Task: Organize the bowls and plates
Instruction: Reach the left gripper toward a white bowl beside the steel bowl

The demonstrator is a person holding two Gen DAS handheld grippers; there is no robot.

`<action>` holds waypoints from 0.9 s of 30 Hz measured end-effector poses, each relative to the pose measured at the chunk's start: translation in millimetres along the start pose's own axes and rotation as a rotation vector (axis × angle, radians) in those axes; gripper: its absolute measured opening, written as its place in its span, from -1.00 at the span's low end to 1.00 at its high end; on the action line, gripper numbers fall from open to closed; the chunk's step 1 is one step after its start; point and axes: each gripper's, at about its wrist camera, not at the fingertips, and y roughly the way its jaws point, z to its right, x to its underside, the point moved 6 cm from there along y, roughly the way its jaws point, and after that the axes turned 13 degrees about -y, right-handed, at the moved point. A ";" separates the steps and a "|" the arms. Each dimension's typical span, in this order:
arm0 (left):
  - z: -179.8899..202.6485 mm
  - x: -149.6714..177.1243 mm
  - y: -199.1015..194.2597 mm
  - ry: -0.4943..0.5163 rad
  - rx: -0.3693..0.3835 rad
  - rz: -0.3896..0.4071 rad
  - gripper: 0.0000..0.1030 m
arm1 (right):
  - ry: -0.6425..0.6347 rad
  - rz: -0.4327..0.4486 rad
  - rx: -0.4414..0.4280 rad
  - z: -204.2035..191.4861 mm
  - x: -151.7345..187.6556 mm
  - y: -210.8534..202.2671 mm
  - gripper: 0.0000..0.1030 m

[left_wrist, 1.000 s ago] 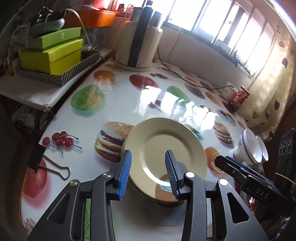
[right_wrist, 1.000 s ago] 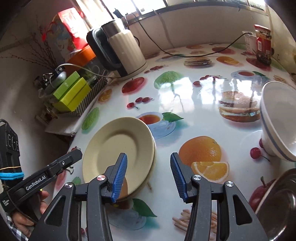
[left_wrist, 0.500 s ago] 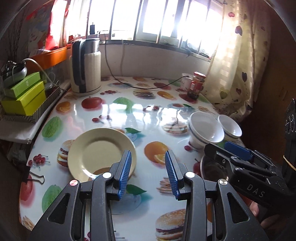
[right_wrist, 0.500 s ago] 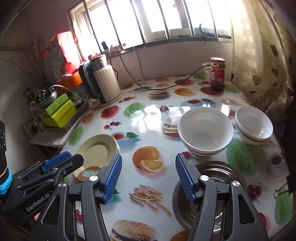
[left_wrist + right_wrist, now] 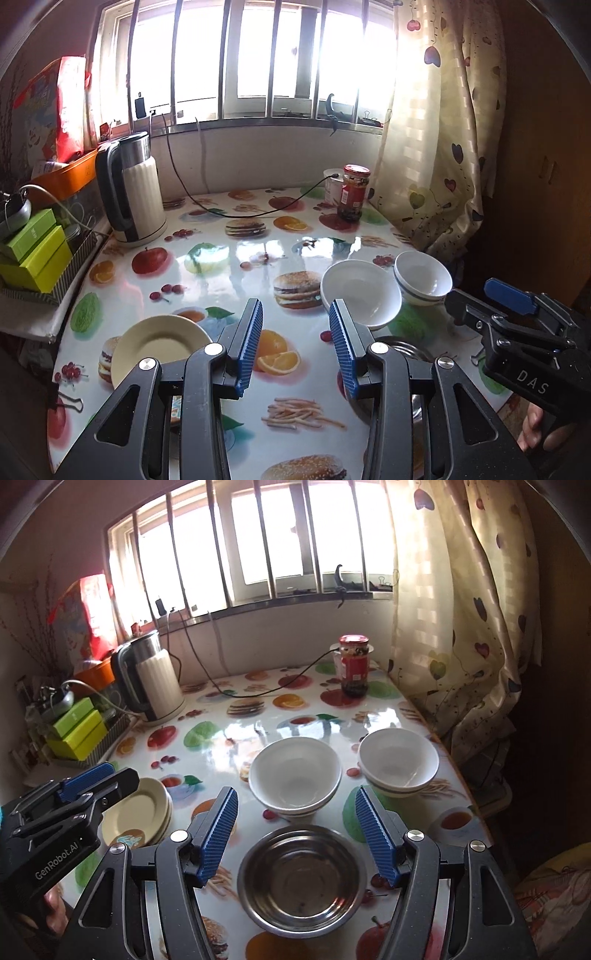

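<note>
Both grippers are held above the table (image 5: 388, 716), which is covered with a glossy fruit-and-burger print cloth. The left gripper (image 5: 295, 343) is seen with its blue-padded jaws apart and nothing between them; only the printed orange and the bare cloth are seen through the gap. The right gripper (image 5: 297, 834) is seen with its jaws opening, wider than the left pair, and nothing is clamped; the steel bowl (image 5: 301, 880) lies on the table below, framed by the gap, at the near edge. A stack of cream plates (image 5: 138, 814) is placed at the near left of the table, well apart from the bowls. A stack of white bowls (image 5: 293, 775) is set near the middle, just beyond the steel bowl, and appears slightly tilted. A second stack of white bowls (image 5: 399, 762), with a dark band on the outside, is placed to its right, close to the right table edge and the curtain (image 5: 461, 627). At the far left an electric kettle (image 5: 155, 679) is noted, with its cord running across the far side. A red-lidded jar (image 5: 354, 666) stands at the far right. Green boxes (image 5: 75, 727) are stacked on a side shelf left of the table. A hand (image 5: 543, 430) is partly visible on the right gripper's handle.
</note>
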 end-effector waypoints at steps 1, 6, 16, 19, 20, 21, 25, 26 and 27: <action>5.0 -3.7 2.4 0.007 0.004 0.003 -0.24 | -0.009 0.007 0.017 6.6 -4.2 -1.9 0.30; 26.1 -14.1 21.7 0.008 0.025 -0.009 -0.24 | -0.004 0.034 0.044 33.3 -18.8 1.6 0.30; 25.9 4.4 90.3 -0.032 -0.010 -0.161 -0.24 | 0.080 -0.078 -0.024 52.9 15.9 71.5 0.30; 22.6 8.6 107.9 -0.045 -0.010 -0.191 -0.24 | 0.093 -0.109 -0.052 53.3 22.2 89.1 0.30; 21.6 9.3 114.0 -0.051 -0.010 -0.203 -0.24 | 0.090 -0.118 -0.057 52.5 23.2 94.0 0.30; 20.1 10.4 119.7 -0.059 -0.011 -0.216 -0.24 | 0.089 -0.126 -0.058 52.0 23.9 98.8 0.30; 14.3 15.3 138.6 -0.085 -0.012 -0.262 -0.24 | 0.080 -0.150 -0.068 48.6 24.4 114.7 0.27; 13.6 16.3 142.4 -0.083 -0.015 -0.269 -0.24 | 0.072 -0.153 -0.068 46.8 24.1 117.5 0.26; 13.8 17.8 146.1 -0.080 -0.014 -0.277 -0.24 | 0.069 -0.159 -0.074 44.9 24.2 120.7 0.23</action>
